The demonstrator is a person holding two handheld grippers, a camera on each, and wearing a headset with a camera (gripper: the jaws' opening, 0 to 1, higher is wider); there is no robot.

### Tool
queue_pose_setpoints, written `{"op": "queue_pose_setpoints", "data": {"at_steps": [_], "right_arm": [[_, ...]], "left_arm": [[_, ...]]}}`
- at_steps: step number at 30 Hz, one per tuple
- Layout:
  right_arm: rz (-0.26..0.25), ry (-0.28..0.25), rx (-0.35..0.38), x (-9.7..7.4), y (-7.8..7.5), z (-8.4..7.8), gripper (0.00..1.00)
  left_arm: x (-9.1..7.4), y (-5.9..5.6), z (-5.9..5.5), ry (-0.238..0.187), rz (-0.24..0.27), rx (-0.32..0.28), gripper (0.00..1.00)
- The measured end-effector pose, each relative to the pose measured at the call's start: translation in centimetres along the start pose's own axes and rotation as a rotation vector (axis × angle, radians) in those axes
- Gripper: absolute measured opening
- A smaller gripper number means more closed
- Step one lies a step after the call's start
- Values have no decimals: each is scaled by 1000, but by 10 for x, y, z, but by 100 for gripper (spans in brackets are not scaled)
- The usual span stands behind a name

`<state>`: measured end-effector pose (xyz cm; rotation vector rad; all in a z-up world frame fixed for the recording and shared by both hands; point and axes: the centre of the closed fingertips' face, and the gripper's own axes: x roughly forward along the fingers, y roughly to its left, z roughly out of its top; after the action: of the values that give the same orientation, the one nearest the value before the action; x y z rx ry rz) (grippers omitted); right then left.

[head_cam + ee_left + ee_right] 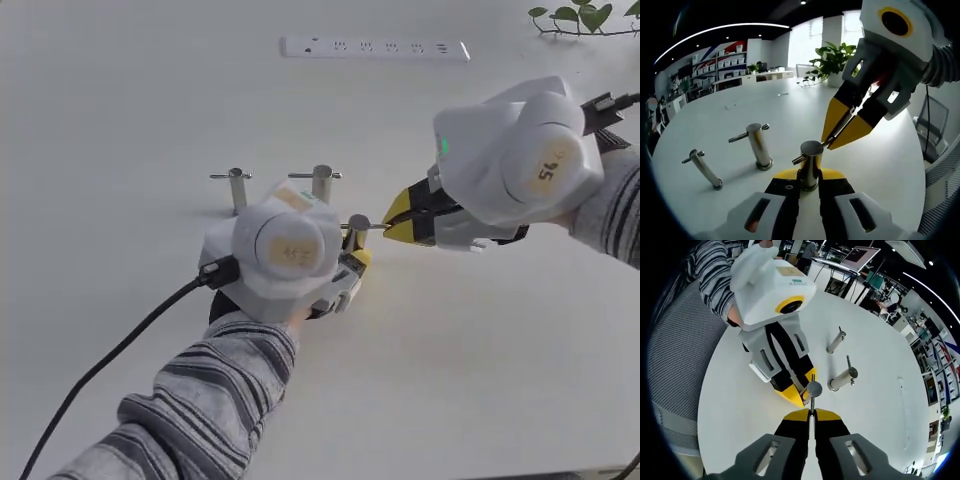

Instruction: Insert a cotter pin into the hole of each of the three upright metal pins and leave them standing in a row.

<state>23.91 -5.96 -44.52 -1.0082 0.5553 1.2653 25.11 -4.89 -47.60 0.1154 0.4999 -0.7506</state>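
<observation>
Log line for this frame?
left gripper: shut on third pin | right gripper: shut on cotter pin, in its hole | other two pins: cottered, upright

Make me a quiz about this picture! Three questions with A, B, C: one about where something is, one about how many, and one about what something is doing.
1. Where is the power strip?
A. on the floor
B. on the table, beyond the metal pins
C. on a chair

2. How many metal pins stand on the table?
A. one
B. five
C. three

3. What is the left gripper doing?
A. gripping a metal pin
B. hanging wide open in the air
C. holding a cup

Answers:
1 B: in the head view it lies on the far side, past the pins.
2 C: three stand close together.
3 A: its jaws close on the nearest pin's base.
</observation>
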Motion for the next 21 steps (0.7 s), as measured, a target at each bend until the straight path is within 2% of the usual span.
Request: {"op": "queue_pose_setpoints", "data": {"at_steps": [5,11,15,21], "right_arm": [[-6,-11,-13,2,-1,4,0],[-10,-39,40,1,-3,7,0],[-9,-33,55,-3,-3,4,3],[-5,-33,80,-5,-3,1,0]], "left_arm": [[1,0,0,-8,1,-21,10],[1,0,0,-9,1,-27,10],[1,0,-1,-8,0,-28,10],[1,-1,-1,-9,3,-31,10]]}}
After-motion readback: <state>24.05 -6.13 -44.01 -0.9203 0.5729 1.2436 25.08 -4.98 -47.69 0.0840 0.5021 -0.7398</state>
